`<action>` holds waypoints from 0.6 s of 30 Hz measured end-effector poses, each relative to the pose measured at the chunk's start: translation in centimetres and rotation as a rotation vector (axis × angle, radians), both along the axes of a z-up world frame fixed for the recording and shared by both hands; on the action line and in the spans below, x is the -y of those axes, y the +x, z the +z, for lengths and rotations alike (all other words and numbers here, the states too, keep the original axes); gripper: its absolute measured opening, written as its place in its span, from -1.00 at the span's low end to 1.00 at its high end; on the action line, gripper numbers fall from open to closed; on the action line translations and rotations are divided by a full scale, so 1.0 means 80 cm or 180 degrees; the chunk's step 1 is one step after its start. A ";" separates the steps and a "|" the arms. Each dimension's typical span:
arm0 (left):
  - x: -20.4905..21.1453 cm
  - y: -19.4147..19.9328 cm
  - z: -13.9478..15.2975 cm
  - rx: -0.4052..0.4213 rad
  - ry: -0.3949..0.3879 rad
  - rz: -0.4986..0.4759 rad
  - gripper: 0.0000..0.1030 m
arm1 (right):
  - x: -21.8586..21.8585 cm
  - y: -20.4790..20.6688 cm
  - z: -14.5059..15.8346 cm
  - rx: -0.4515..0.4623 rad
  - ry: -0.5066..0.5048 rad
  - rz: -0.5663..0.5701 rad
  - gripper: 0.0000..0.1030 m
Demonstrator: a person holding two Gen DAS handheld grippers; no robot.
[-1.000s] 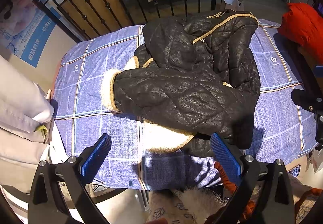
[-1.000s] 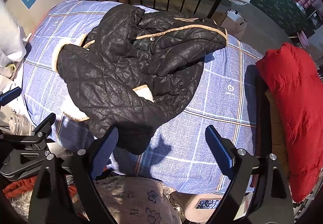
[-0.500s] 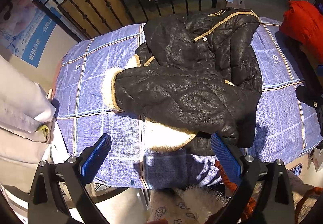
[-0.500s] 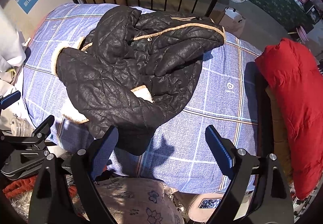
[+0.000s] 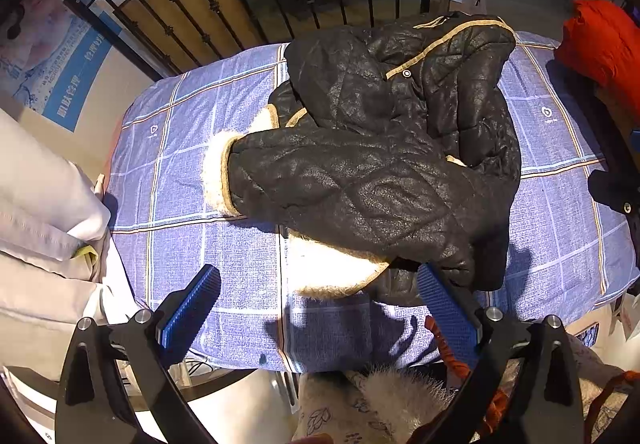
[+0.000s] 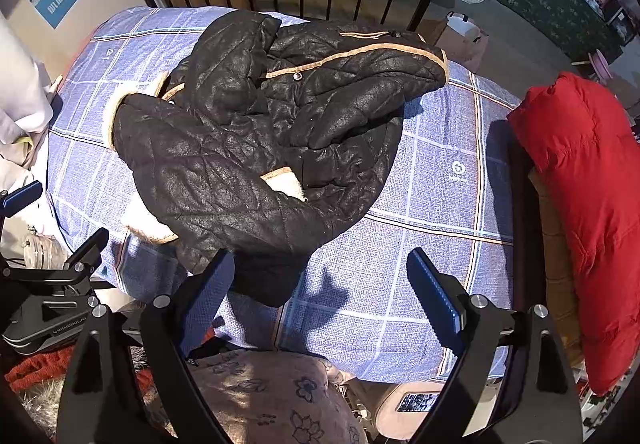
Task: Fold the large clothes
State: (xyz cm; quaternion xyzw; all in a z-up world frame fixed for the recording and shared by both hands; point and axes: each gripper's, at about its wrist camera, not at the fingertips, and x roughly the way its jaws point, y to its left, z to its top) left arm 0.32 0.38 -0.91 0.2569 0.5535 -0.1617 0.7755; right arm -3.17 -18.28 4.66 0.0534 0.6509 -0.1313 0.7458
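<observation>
A blue checked bed (image 5: 192, 171) holds a big black jacket (image 5: 380, 163), bunched up in the middle. Its long side runs across, from the furry cuff (image 5: 216, 171) to the far hem. The left gripper (image 5: 316, 304) and right gripper (image 6: 320, 292) both hover spread wide and empty at its near edge. The left looks nearer the cuff.
</observation>
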 end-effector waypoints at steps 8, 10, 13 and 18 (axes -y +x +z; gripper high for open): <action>0.000 0.000 0.000 -0.0005 0.0005 -0.0002 0.88 | 0.000 0.000 0.000 0.0002 -0.0003 -0.0002 0.69; 0.000 0.000 0.001 -0.0001 0.0004 -0.0002 0.88 | 0.001 0.000 0.000 0.0001 -0.0002 -0.0004 0.69; 0.000 0.000 0.000 -0.0007 0.0004 -0.0003 0.88 | 0.000 0.000 -0.001 0.0003 -0.0003 -0.0001 0.69; 0.000 0.001 0.000 -0.0008 0.0004 -0.0004 0.88 | 0.000 -0.001 -0.002 -0.0004 0.0007 -0.0004 0.69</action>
